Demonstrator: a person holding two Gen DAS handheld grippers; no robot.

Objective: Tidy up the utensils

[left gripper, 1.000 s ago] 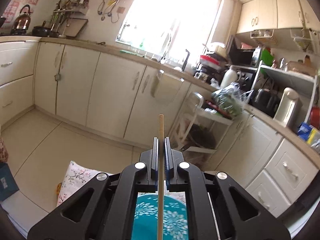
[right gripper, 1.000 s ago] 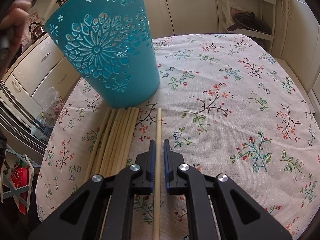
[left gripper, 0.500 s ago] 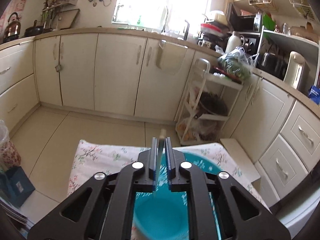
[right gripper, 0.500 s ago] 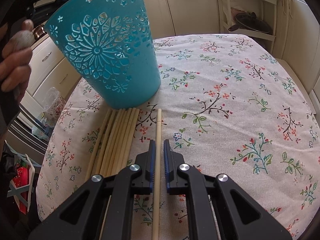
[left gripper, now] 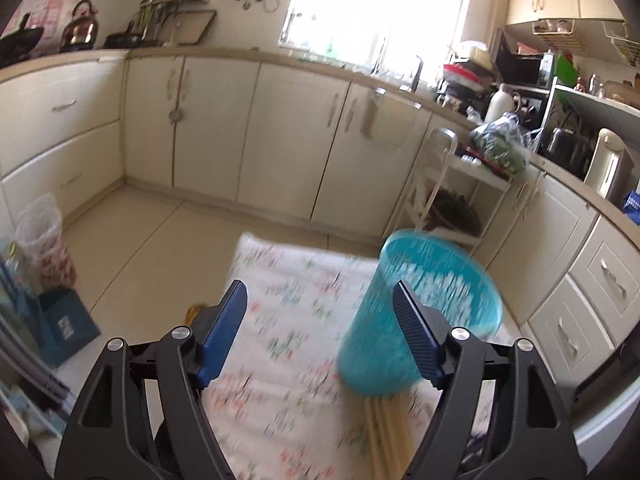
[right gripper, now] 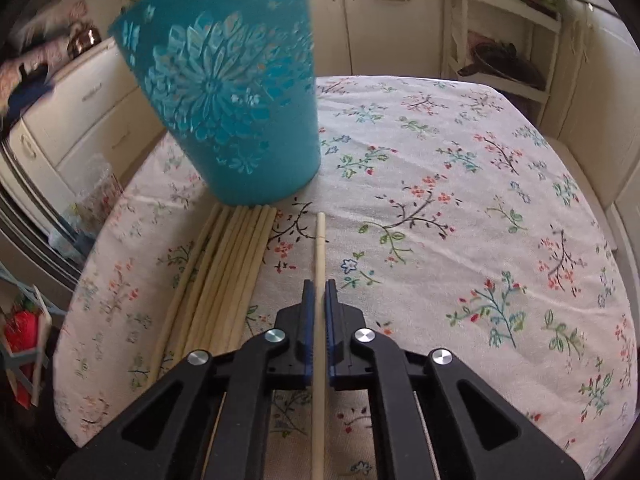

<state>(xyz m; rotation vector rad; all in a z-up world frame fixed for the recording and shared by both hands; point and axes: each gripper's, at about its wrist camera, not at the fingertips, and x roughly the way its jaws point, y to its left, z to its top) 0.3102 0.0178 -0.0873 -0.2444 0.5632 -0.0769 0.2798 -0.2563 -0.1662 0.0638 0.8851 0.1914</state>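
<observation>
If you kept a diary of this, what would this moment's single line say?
left gripper: open, empty | right gripper: shut on chopstick | teal basket: upright on tablecloth | chopstick bundle: lying beside

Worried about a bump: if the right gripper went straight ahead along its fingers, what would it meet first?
Probably nothing nearby: the right gripper, shut on a single wooden chopstick, points along bare floral tablecloth. The teal perforated plastic basket stands just left of that line; depth is unclear.

Home kitchen, cream cabinets (left gripper: pixel 288 136), kettle (left gripper: pixel 82 26), sink window (left gripper: pixel 372 8)
</observation>
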